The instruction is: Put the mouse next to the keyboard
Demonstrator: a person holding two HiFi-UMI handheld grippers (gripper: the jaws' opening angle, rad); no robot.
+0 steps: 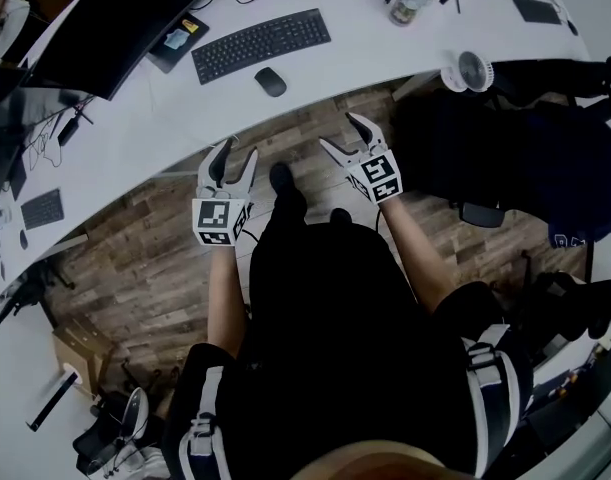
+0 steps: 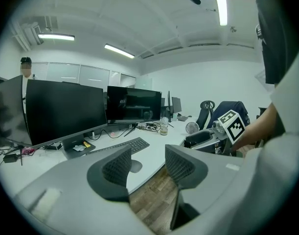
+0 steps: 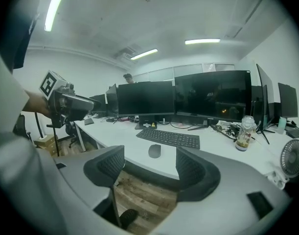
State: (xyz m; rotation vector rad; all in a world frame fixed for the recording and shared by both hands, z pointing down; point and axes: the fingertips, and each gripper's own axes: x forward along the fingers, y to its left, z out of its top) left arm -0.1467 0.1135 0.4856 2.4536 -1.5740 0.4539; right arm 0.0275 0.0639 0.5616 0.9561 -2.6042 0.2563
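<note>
A dark mouse (image 1: 270, 81) lies on the white desk (image 1: 155, 118), just in front of the black keyboard (image 1: 261, 44). In the right gripper view the mouse (image 3: 154, 151) shows between the jaws, well beyond them, with the keyboard (image 3: 169, 138) behind it. In the left gripper view the mouse (image 2: 135, 166) peeks out beside the left jaw, below the keyboard (image 2: 121, 147). My left gripper (image 1: 234, 158) and right gripper (image 1: 344, 136) hang over the wooden floor short of the desk edge. Both are open with nothing between their jaws.
Large black monitors (image 1: 115, 13) stand behind the keyboard. A bottle (image 1: 405, 5), cables and a small white fan (image 1: 469, 70) sit at the desk's right part. A dark office chair (image 1: 525, 148) stands to the right. A person (image 2: 25, 68) is visible beyond the monitors.
</note>
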